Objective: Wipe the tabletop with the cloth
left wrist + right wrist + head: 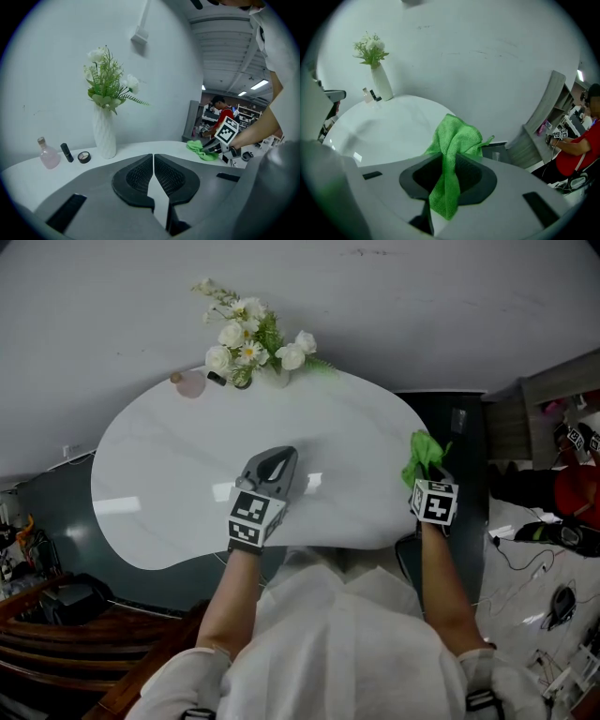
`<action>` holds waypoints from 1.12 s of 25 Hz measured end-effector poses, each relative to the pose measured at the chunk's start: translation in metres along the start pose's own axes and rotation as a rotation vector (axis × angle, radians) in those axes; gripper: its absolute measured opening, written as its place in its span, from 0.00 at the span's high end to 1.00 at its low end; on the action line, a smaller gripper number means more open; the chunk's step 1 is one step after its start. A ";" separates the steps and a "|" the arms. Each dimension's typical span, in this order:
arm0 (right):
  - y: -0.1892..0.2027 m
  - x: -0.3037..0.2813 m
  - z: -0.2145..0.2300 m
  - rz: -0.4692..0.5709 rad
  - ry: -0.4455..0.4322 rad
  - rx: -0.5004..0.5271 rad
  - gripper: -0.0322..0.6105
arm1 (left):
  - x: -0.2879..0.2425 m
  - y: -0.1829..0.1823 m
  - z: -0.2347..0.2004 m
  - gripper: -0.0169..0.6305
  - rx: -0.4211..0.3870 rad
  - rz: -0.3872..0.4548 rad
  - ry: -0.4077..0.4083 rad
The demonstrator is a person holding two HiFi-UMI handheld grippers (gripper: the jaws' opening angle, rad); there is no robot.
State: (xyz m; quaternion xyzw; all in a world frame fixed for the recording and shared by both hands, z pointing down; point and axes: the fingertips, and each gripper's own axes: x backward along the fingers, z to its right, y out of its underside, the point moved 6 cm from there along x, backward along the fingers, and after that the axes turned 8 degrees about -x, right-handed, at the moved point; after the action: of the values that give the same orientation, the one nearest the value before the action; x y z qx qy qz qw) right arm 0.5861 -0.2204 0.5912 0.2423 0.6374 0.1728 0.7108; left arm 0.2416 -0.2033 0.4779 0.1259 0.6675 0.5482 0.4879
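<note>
A green cloth (423, 456) (454, 145) (200, 150) is pinched in my right gripper (427, 472) (449, 176) at the right edge of the white oval tabletop (187, 493); the jaws are shut on it and its free end rests on the tabletop. My left gripper (272, 465) (153, 176) hovers over the table's near middle, its jaws shut together with nothing between them. In the left gripper view the right gripper shows at the far right with the cloth under it.
A white vase of white flowers (251, 343) (105, 136) (380, 82) stands at the table's far edge. Beside it are a pink bottle (48, 154), a dark tube (67, 152) and a small round compact (84, 157). A person in red (577, 493) sits to the right; cables lie on the floor.
</note>
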 end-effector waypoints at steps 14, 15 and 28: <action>-0.045 -0.038 -0.225 0.027 -0.264 0.353 0.82 | 0.063 0.038 -0.025 0.94 0.045 -0.030 -0.089; -0.044 -0.037 -0.242 0.028 -0.288 0.391 0.82 | 0.067 0.042 -0.026 0.94 0.049 -0.036 -0.095; 0.047 0.015 -0.317 -0.027 -0.651 0.893 0.82 | 0.065 0.053 -0.027 0.94 0.057 -0.057 -0.084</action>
State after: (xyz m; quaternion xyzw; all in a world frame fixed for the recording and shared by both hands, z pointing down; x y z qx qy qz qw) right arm 0.2770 -0.1342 0.5830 0.5529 0.3991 -0.2073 0.7014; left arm 0.1689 -0.1543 0.4872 0.1438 0.6652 0.5090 0.5271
